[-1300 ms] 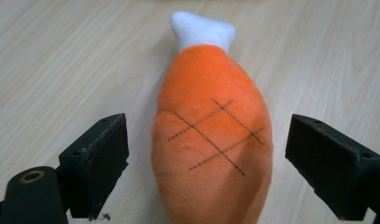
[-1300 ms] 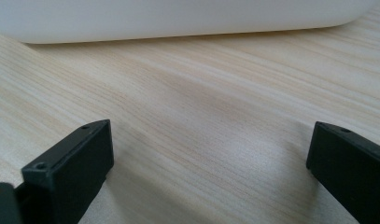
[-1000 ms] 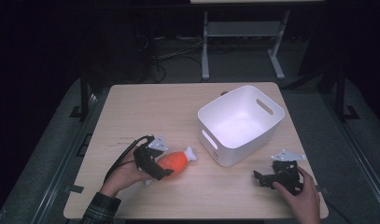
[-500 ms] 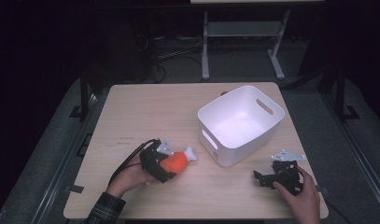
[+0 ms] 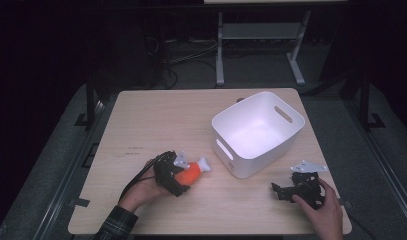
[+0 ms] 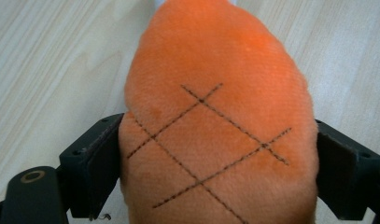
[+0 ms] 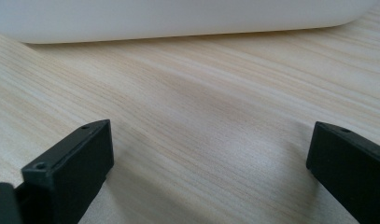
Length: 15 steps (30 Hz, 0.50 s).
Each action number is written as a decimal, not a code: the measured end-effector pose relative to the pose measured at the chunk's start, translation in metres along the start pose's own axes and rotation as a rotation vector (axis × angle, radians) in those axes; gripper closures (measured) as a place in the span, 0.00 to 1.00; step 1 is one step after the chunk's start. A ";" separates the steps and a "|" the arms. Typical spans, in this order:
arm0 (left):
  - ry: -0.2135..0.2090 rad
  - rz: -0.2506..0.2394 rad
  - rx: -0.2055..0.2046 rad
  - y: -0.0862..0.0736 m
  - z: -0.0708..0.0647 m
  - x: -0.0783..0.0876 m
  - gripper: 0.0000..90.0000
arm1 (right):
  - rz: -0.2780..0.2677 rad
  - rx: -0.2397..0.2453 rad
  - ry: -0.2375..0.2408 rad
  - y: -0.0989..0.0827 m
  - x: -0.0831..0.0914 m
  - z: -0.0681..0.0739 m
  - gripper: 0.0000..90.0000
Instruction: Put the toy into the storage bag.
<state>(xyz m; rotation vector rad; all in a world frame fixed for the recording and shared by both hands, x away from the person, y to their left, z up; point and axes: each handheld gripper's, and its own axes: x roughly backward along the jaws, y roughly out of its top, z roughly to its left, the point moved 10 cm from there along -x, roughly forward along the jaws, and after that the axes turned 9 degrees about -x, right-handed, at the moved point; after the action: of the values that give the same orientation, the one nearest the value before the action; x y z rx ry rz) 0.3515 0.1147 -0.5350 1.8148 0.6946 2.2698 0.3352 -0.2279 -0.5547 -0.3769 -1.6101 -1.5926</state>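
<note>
At the near edge of the pale wood-grain counter [image 5: 156,115], a hand [image 5: 141,192] in a plaid sleeve [image 5: 113,227] holds the left gripper [image 5: 183,176]. Its black fingers [image 6: 92,161] are clenched on the fat end of an orange plush drumstick [image 5: 191,172], one flat pad pressing each side so the soft body bulges between them. In the left gripper view the plush [image 6: 215,116] has a short, velvety nap crossed by dark stitched lines that form a diamond lattice, and its shape narrows away from the gripper. In the high view a rounded white bone end [image 5: 205,162] sticks out of the narrow tip, pointing toward the tub. The toy lies low over the counter, left of the tub; whether it touches the wood I cannot tell.

To the right, also near the front edge, another hand [image 5: 323,212] holds the right gripper [image 5: 278,191], a small grey plate [image 5: 307,166] on its top. Its fingers [image 7: 73,161] are released: in the right gripper view the two blocky matte black pads stand wide apart with only bare wood grain between them, and a smooth white wall [image 7: 178,18] crosses the top.

Farther back sits a white plastic tub [image 5: 226,125], rounded-rectangular, smooth and glossy, with slot handles cut into its walls. It is set at an angle to the counter edges.

Beyond the counter, a grey metal stand [image 5: 220,55] rises from a dark floor strewn with cables [image 5: 171,62].
</note>
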 end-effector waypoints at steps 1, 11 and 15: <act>0.000 0.001 -0.001 0.000 0.000 0.000 0.15 | 0.000 0.000 0.000 0.000 0.000 0.000 0.00; -0.014 -0.011 0.027 -0.001 0.002 0.003 0.20 | 0.000 0.000 0.000 0.000 0.000 0.000 0.00; -0.028 -0.028 0.042 -0.001 0.003 0.006 0.21 | 0.000 0.000 0.000 0.000 0.000 0.000 0.00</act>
<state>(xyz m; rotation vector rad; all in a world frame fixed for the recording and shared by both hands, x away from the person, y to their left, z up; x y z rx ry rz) 0.3526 0.1188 -0.5299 1.8401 0.7637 2.2240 0.3353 -0.2279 -0.5547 -0.3769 -1.6105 -1.5925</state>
